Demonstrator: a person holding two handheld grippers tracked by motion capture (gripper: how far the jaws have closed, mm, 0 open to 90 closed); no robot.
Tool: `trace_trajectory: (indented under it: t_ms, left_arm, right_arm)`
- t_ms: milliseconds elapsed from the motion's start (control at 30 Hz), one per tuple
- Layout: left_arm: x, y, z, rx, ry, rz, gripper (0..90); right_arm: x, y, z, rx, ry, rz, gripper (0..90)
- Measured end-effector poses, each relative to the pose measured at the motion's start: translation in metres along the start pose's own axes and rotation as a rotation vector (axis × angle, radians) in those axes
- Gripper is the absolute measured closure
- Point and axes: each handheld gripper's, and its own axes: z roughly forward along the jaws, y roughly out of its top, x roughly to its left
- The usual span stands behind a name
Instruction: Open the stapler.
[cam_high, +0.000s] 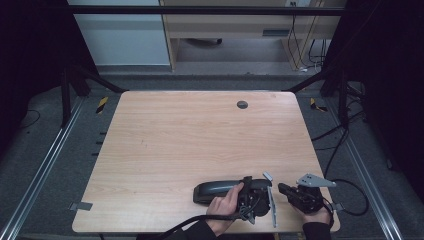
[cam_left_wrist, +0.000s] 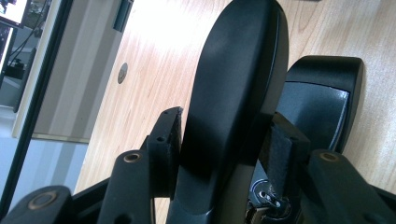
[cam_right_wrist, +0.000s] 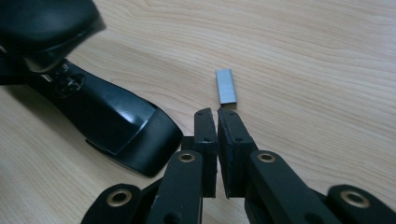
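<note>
Stapler (cam_left_wrist: 233, 93) clamped in left hand-held gripper (cam_left_wrist: 224, 140); right hand-held gripper (cam_right_wrist: 217, 116) closed on staple strip (cam_right_wrist: 226, 87).

Evenly lit worktop (cam_high: 200, 135) under dark surrounds; glare on wood beyond the stapler (cam_left_wrist: 233, 93) top; soft blur on near jaws.

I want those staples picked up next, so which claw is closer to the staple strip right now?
Right. The right claw sits with its tips just short of the staple strip, jaws shut and empty. The left claw is farther off, clamped on the stapler top.
</note>
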Motion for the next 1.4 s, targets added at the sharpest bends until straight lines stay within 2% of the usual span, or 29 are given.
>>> trace_trajectory:
  t_ms: [200, 367, 567, 1033, 1400]
  left_arm:
    - [0.0, 0.0, 0.0, 0.001, 0.002, 0.003, 51.9]
    - [-0.001, 0.0, 0.0, 0.006, 0.012, 0.016, 52.3]
    - [-0.001, 0.0, 0.0, 0.004, 0.009, 0.013, 52.3]
    - [-0.001, 0.0, 0.0, -0.004, 0.009, 0.01, 52.5]
    - [-0.001, 0.0, 0.0, -0.002, 0.015, 0.016, 52.7]
  right_arm:
    - [0.005, -0.001, 0.004, -0.01, 0.038, -0.017, 86.8]
    - [0.013, 0.0, 0.01, -0.003, 0.079, -0.016, 87.2]
    - [0.018, 0.001, 0.017, -0.001, 0.116, -0.008, 87.7]
    - [0.025, 0.003, 0.027, 0.035, 0.134, -0.033, 87.8]
    - [0.027, 0.003, 0.029, 0.033, 0.146, -0.043, 88.3]
